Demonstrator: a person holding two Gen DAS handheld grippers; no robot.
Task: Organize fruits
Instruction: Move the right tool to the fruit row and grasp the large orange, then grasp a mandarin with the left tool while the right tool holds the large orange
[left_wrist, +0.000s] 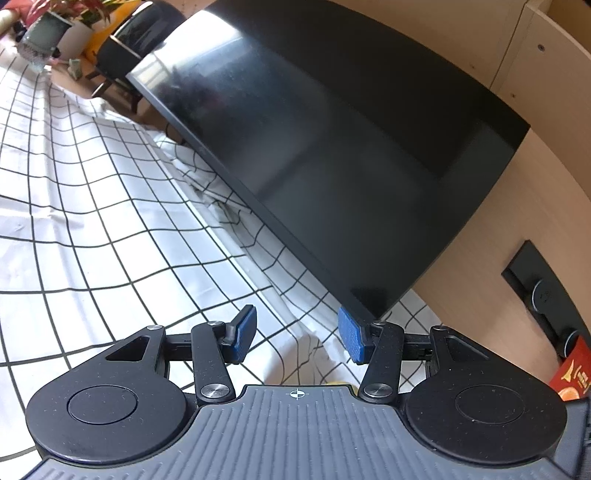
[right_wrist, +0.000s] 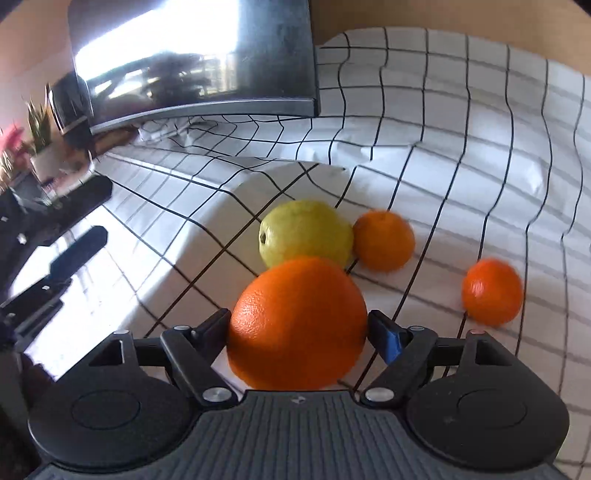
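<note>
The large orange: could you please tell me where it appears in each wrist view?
Left wrist: not in view; the open left gripper faces the checked cloth.
Right wrist: the large orange sits low at centre, between the right gripper pads.
Shared landmark: the black monitor.

White cloth w/ black grid — orange oranges, yellow-green pear, black monitor.

No legible text or labels
</note>
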